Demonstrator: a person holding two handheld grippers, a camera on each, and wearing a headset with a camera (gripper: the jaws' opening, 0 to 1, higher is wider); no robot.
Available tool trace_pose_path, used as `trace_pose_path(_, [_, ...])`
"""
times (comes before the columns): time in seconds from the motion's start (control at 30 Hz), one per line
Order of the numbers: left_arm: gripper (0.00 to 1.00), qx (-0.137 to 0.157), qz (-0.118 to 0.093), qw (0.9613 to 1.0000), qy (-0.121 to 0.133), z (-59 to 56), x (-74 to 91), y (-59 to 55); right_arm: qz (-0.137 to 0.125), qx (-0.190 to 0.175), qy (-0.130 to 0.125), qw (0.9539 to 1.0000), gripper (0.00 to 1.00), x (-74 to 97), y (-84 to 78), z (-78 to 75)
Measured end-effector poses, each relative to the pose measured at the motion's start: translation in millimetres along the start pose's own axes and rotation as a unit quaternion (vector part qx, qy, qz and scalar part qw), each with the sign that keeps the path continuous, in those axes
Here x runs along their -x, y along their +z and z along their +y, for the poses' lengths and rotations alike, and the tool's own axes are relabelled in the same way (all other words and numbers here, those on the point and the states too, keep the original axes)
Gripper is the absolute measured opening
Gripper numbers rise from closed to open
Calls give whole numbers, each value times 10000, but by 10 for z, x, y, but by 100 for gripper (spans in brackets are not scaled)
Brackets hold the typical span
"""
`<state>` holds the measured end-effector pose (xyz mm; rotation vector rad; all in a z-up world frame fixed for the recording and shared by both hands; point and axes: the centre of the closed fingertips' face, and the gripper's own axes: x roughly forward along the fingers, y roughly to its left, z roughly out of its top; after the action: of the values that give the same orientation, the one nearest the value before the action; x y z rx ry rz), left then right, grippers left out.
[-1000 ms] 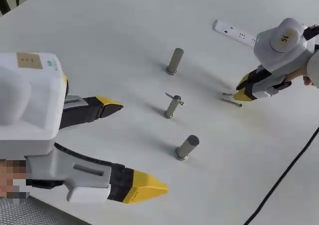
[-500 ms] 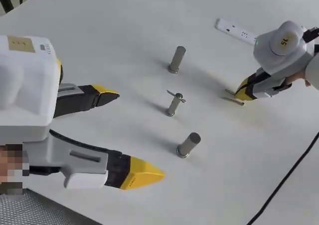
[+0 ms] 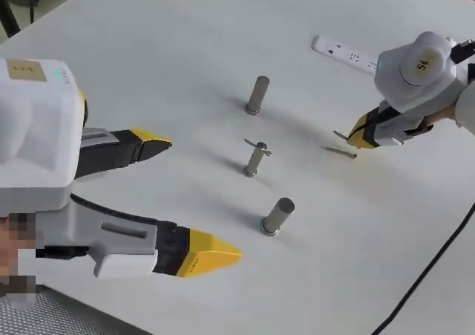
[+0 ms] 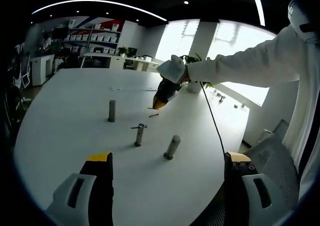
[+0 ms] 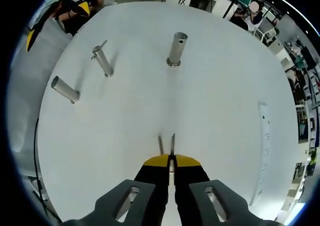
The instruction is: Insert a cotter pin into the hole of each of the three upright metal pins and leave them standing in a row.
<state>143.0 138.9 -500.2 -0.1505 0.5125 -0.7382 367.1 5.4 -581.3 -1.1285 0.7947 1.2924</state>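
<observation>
Head view: three steel pins stand on their flanged bases on the white table (image 3: 148, 45), in a row through the centre from 12 toward 6 o'clock, well apart from each other.

- far metal pin (image 3: 257, 95): bare, as far as we can see.
- middle metal pin (image 3: 254, 162): fitted cotter pin (image 3: 259, 145) crosses through its top, ends showing on both sides.
- near metal pin (image 3: 277, 217): we see nothing in or on it.

Left gripper (image 3: 185, 195) comes in from 9 o'clock, low in the frame. Its jaws are spread wide with nothing between them, and the yellow tips point toward the row without touching it. In the left gripper view the row sits ahead between the two tips, with the near metal pin closest.

Right gripper (image 5: 171, 159) is at 2 o'clock in the head view, tip down close to the table. In its own view the jaws are pressed together on the held cotter pin (image 5: 172, 142), which sticks out forward from the tips. We cannot tell whether the pin's end touches the table.

Loose cotter pin (image 3: 340, 151) lies flat on the table just beside the right gripper's tip, at 3 o'clock from the middle metal pin and clear of the row.

Also logged: a white power strip (image 3: 343, 53) at 1 o'clock and a black cable (image 3: 434, 261) at 4 o'clock. A white sleeve (image 4: 250, 63) runs behind the right gripper in the left gripper view.
</observation>
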Motion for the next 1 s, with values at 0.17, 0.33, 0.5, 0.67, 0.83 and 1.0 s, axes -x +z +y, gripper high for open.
trace_pose_path(0.17, [84, 93, -183, 9997, -100, 5, -10, 90, -636, -98, -483, 9968, 0, 298, 228, 18])
trace_pose_path(0.33, [79, 11, -318, 9992, -234, -30, -71, 264, -984, -1, -818, 9918, 0, 583, 342, 171])
trace_pose_path(0.5, [65, 29, -445, 9982, -404, -82, -166, 459, -1243, 14, -1030, 9869, 0, 748, 391, 274])
trace_pose_path(0.67, [56, -85, -525, 9973, -497, -132, -241, 615, -1571, -66, -1289, 9791, 0, 931, 488, 413])
trace_pose_path(0.83, [53, -59, -535, 9963, -667, -220, -304, 702, -1888, -277, -1564, 9691, 0, 1068, 548, 634])
trace_pose_path(1.0, [52, -189, -577, 9956, -719, -259, -350, 766, -1964, -372, -1804, 9631, 0, 1174, 588, 879])
